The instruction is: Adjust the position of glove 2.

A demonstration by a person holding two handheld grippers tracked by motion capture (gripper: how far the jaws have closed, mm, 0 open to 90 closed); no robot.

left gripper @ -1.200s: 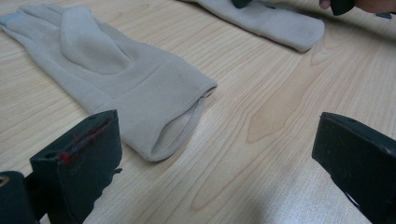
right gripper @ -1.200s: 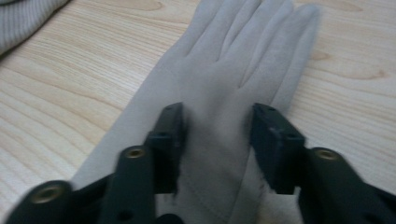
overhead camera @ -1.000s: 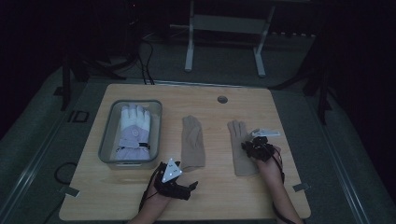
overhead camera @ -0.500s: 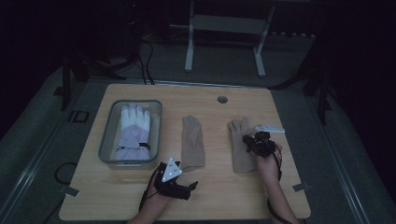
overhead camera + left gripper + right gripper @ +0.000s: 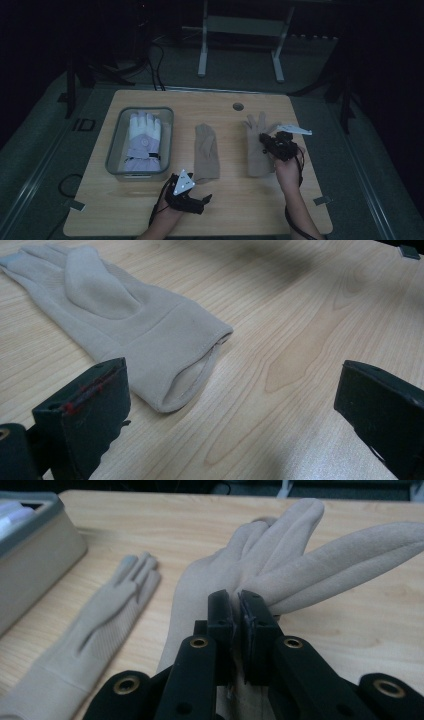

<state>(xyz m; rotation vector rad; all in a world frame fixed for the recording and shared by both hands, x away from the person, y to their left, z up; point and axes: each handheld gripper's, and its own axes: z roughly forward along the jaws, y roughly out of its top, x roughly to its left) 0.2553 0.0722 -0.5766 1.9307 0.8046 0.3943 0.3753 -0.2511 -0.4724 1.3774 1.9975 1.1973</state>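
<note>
my left hand-held gripper (image 5: 202, 199) sits low at the near edge of the table (image 5: 240, 215), its jaws wide apart with nothing between them, the cuff of the middle glove (image 5: 125, 325) lying just ahead of it. my right hand-held gripper (image 5: 235, 611) has its jaws pinched together on the right glove (image 5: 280, 565), gripping the fabric near the base of the fingers so that end is raised off the table while the cuff end seems to rest on the wood. so as i judge it, the pick is made and the carrying is what's left; the middle glove lies flat and untouched between the two, likely next. both are beige, soft knit, floppy, and the held one droops with its fingers splayed. farther left stands the grey bin (image 5: 113, 150), already holding a white glove (image 5: 142, 140) with a dark wrist strap. i'd guess the beige pair is bound for there.
</note>
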